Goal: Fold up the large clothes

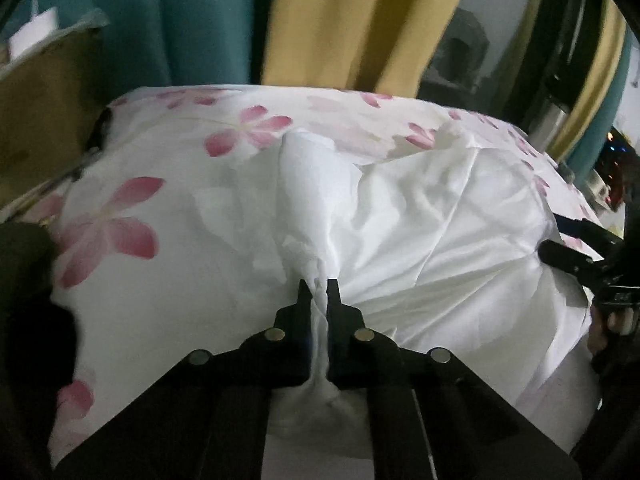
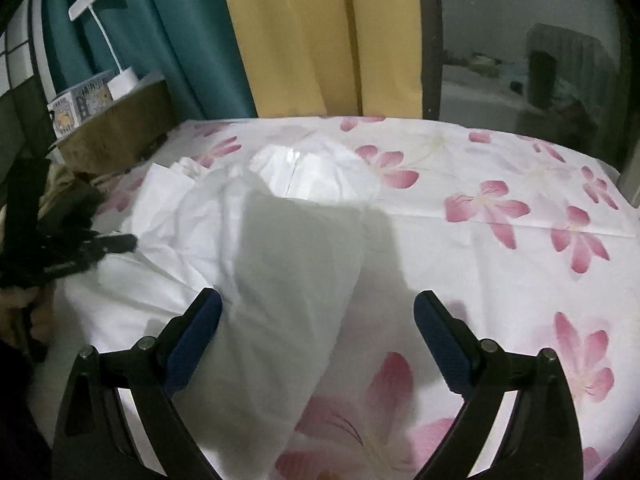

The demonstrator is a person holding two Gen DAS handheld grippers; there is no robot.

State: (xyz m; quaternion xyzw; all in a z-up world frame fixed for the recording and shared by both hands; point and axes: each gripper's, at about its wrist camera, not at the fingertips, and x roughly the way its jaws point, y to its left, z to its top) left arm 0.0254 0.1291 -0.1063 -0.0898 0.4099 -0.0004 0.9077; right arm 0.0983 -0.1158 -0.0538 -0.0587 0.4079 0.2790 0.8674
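Note:
A crumpled white garment lies on a bed covered by a white sheet with pink flowers. My left gripper is shut on a bunched fold of the garment, and cloth is squeezed up between its black fingers. The right gripper shows at the right edge of the left wrist view, over the garment's far side. In the right wrist view the right gripper stands open, its blue pads wide apart over a shadowed part of the white garment. The left gripper appears there at the left edge.
Teal curtains and yellow curtains hang behind the bed. A brown box with a white lamp and a small printed carton stands at the back left. A dark window frame borders the right.

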